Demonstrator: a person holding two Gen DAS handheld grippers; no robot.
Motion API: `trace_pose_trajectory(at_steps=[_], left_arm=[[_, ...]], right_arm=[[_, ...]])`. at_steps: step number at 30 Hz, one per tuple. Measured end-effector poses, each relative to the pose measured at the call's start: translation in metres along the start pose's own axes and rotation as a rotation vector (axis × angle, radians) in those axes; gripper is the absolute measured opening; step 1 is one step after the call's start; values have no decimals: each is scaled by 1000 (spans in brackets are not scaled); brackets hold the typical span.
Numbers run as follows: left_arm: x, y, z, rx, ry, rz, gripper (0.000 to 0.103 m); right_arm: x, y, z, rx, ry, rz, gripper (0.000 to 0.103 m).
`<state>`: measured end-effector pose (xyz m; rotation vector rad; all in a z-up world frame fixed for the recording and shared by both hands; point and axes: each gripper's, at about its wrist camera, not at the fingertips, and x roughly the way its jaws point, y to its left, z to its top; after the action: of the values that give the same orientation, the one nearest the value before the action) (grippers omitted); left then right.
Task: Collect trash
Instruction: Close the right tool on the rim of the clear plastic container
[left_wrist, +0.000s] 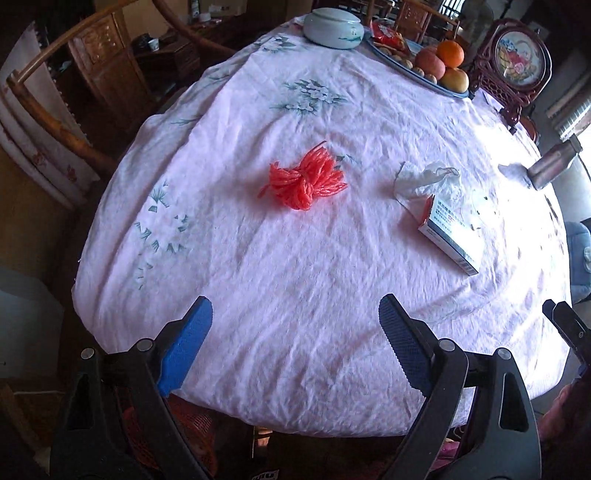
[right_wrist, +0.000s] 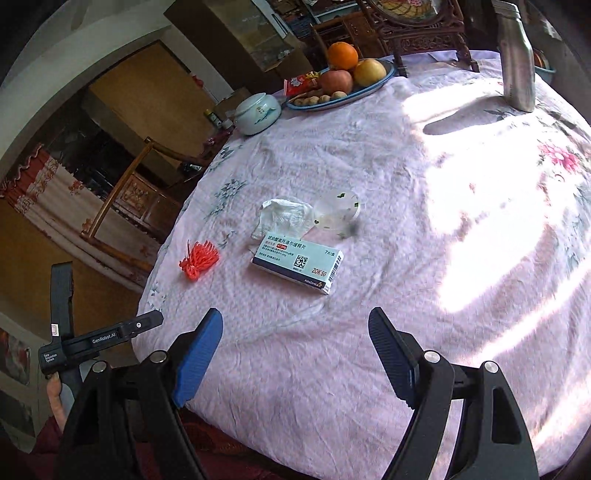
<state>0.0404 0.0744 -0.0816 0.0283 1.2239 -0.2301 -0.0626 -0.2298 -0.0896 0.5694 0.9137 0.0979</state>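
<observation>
On the pink floral tablecloth (left_wrist: 295, 240) lie a knotted red plastic net (left_wrist: 304, 179) (right_wrist: 198, 258), a crumpled white tissue (left_wrist: 424, 177) (right_wrist: 282, 218), a white and blue medicine box (left_wrist: 448, 236) (right_wrist: 299, 264) and a small clear plastic cup (right_wrist: 338, 214) on its side. My left gripper (left_wrist: 295, 317) hangs open over the near table edge, well short of the red net. My right gripper (right_wrist: 295, 328) is open too, nothing between its fingers, a little short of the box. In the right wrist view the left gripper's body (right_wrist: 99, 339) shows at the left.
At the far side stand a pale ceramic lidded jar (left_wrist: 332, 27), a blue plate of fruit and nuts (left_wrist: 424, 62), a carved framed ornament (left_wrist: 517, 62) and a metal bottle (left_wrist: 554, 162) (right_wrist: 517, 59). Wooden chairs (left_wrist: 74, 92) ring the table. A red basket (left_wrist: 184, 435) sits below the near edge.
</observation>
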Motion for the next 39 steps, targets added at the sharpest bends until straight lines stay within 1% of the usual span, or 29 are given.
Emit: trace_pose_trajectory(at_steps=[3,5,8,11,14,15,16,18,20,22,28,34,39], left_arm=[[-1,9,-2,12,-1,19,88],[0,19,-3,-2,7,24,89],[3,36,-5,-50,24,13,89],[11,46,-4,-109,35,2,89],[18,46,-2,-179,49,-21,89],[18,43,-1,-185,50,-30,89],[17,38,0,-173,46,-21,89],[15,28,1,-138,33,33,89],[15,24,-1,-125,34,70,89],[15,25,-3,-136,45,89,89],[13,35,-13,-189,77,160,89],[4,44,-17,-253,83,199,89],[-1,39,-14,-259,76,215,89]], right_arm=[[8,0,0,31,11,-7,80],[16,2,0,40,23,-7,80],[26,12,2,4,60,-25,80],[29,14,11,-42,67,-53,80],[31,5,25,-55,67,-71,80],[34,2,29,-58,70,-77,80],[37,0,33,-63,74,-80,80],[45,-4,41,-79,83,-85,80],[53,-6,49,-105,87,-96,80],[62,-7,56,-127,91,-107,80],[89,-14,76,-144,112,-103,80],[116,-17,90,-165,131,-122,80],[137,-14,94,-203,147,-138,80]])
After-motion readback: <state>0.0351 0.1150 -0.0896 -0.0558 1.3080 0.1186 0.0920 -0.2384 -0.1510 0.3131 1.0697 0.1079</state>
